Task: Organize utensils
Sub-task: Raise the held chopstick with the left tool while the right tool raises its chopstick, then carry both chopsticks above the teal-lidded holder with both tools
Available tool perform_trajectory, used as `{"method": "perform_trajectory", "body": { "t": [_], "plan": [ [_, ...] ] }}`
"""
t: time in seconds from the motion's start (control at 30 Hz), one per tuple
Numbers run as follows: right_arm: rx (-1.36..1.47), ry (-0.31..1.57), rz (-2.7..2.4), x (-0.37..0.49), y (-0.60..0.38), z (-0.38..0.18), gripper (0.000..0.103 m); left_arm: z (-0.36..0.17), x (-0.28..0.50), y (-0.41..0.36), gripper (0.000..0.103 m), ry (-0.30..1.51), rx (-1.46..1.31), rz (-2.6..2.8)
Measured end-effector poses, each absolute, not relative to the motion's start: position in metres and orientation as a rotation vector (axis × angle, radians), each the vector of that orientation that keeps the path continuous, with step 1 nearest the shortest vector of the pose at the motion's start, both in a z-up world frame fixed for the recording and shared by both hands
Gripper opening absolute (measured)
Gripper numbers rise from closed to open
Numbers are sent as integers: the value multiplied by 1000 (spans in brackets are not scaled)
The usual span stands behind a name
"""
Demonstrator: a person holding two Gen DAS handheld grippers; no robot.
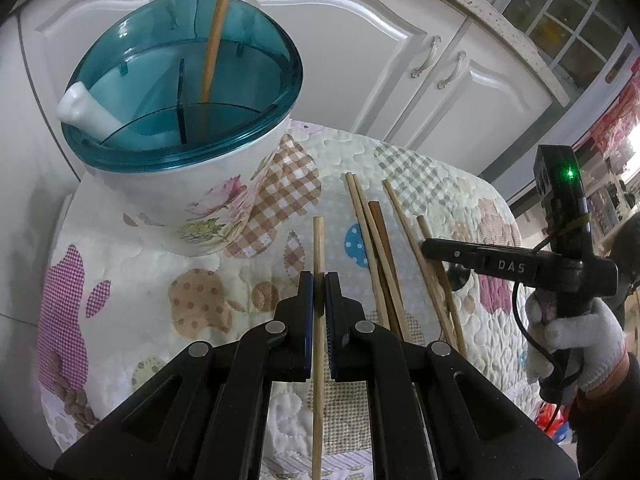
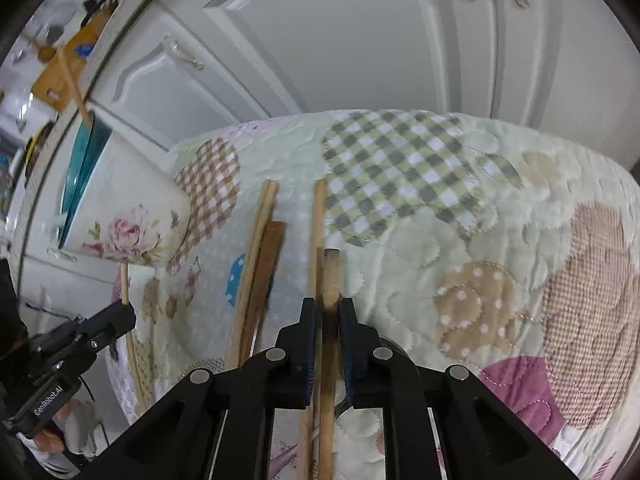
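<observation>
- Left gripper: black hinged plastic with blue ribbed pads. The jaws are clamped on a pale wooden chopstick, a straight round stick whose blunt tip pokes out just past the pads.
- Right gripper: same black build, pointing down at the quilt. Its jaws sit nearly closed on a darker, worn chopstick with a squared, scuffed end; whether the pads fully press on it I cannot tell through the blur. A second thin stick lies just beside it, on the left.
- Utensil holder: a rounded white ceramic pot printed with pink roses, capped by a clear teal plastic insert with dividers. It stands on the quilt at the far left, near the cabinet.
- Inside the holder: one long light chopstick leaning upright in a compartment, and a white ceramic spoon handle resting over the rim.
- Loose chopsticks: several in mixed light and reddish-brown wood lie in a rough bundle on the quilt between the two grippers, some crossing.
- Quilt: cream, stitched and puffy, with gingham, dotted and purple patches.
- Gloved hand: a white knitted glove wraps the right gripper's handle.
- Cabinet doors: white, panelled, with clear curved handles, behind the quilt.
</observation>
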State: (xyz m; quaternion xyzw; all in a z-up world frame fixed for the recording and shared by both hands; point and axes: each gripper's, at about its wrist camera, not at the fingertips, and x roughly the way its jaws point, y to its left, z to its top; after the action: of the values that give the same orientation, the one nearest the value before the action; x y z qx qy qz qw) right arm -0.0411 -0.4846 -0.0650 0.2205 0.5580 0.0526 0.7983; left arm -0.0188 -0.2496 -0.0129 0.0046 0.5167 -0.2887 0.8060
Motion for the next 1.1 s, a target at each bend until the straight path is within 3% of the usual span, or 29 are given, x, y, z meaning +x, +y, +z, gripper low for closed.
{"method": "perform_trajectory", "body": {
  "t": [0.1, 0.33, 0.53, 0.9, 1.1],
  "plan": [
    [542, 1184, 113, -46, -497, -67, 11, -13, -17, -251, 4, 1108, 10, -620],
    [346, 1208, 54, -33, -473, -62, 11, -13, -20, -255, 4, 1114, 11, -631],
    [360, 1178, 77, -34, -470, -55, 8, 1, -26, -245, 4, 1094, -13, -646],
    [381, 928, 173, -105, -472, 52, 7, 49, -55, -214, 4, 998, -45, -684],
    [370, 861, 193, -122, -461, 81, 7, 74, -72, -201, 4, 942, -50, -689]
  ]
}}
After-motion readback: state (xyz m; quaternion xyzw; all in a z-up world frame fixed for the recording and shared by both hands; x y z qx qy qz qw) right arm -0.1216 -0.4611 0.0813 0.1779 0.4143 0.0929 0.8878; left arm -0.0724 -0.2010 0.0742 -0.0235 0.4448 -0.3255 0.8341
